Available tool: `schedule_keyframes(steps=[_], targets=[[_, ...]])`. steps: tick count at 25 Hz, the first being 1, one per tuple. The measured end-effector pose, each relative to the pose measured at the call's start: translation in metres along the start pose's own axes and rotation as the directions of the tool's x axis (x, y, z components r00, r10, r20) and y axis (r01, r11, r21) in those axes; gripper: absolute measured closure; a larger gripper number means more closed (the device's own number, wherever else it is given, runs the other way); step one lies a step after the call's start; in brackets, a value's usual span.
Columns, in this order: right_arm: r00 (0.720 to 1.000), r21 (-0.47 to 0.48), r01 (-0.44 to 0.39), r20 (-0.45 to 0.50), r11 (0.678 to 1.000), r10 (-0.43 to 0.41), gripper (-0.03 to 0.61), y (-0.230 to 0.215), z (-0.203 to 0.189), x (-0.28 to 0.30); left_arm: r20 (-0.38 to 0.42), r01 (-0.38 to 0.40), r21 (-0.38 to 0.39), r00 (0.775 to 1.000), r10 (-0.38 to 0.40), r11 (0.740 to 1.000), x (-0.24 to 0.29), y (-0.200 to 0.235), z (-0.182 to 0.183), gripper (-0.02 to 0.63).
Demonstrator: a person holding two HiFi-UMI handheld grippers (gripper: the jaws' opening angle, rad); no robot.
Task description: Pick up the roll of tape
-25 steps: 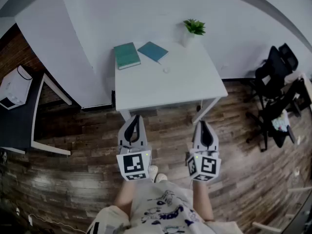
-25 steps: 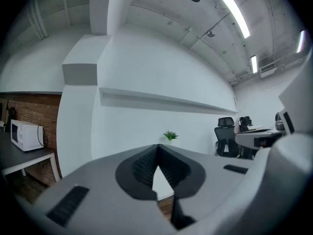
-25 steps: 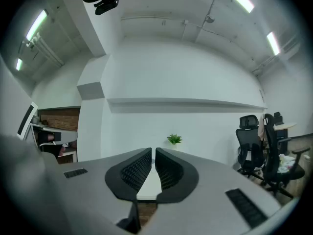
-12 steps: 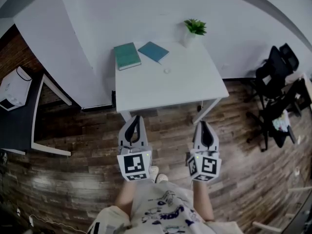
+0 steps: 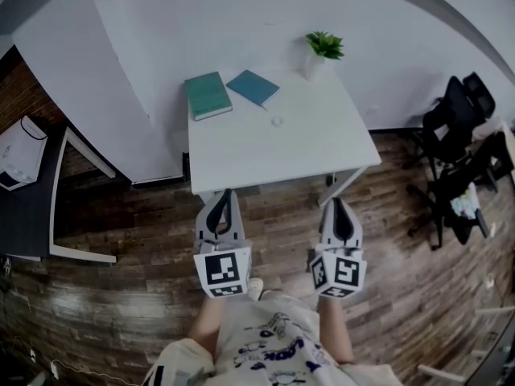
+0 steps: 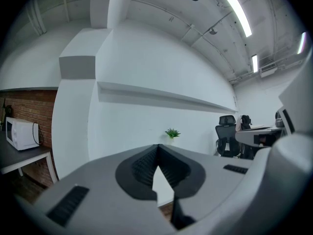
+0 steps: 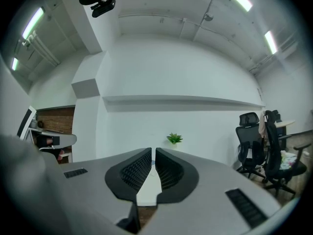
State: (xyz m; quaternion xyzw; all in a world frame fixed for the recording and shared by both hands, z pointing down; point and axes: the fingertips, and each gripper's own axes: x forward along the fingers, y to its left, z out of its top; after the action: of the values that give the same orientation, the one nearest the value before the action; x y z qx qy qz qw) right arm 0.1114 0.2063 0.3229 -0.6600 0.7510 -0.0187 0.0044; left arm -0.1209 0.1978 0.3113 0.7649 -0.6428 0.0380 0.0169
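The roll of tape (image 5: 278,121) lies on the white table (image 5: 241,155), a small pale ring just off the near corner of the blue book (image 5: 253,86), with the green book (image 5: 208,95) further left and the potted plant (image 5: 323,47) at the far right corner. Over the last second the table's near edge has slid closer to your gripper tips in the head view. You appear to have moved up to the table, but the tape is still well beyond reach, so this reads as the approach only.

You hold both grippers level and side by side, pointing at the table's near edge, above the wooden floor. The left gripper (image 5: 225,193) has its jaws closed tip to tip with nothing in them. The right gripper (image 5: 335,202) is as good as closed too, only a thin slit showing between its pads, and it is empty. Whichever you use will likely need opening before it comes over the tape.
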Motion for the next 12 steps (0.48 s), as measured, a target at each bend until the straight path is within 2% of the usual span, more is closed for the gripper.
schedule_keyframes(steps=[5,9,12], targets=[[1.0,0.006,0.008,-0.018,1.0,-0.008,0.554,0.007,-0.007,0.012,-0.019,0.013,-0.02,1.0,-0.014,1.0,0.014,0.005,-0.005,0.614],[0.999,0.009,-0.005,-0.035,1.0,0.006,0.554,0.013,-0.014,0.025,-0.03,0.018,0.011,0.999,-0.018,1.0,0.027,0.009,-0.011,0.614],[0.999,0.012,-0.016,-0.039,1.0,0.017,0.554,0.009,-0.017,0.038,-0.041,0.007,-0.01,0.999,-0.008,1.0,0.039,0.008,-0.014,0.614]])
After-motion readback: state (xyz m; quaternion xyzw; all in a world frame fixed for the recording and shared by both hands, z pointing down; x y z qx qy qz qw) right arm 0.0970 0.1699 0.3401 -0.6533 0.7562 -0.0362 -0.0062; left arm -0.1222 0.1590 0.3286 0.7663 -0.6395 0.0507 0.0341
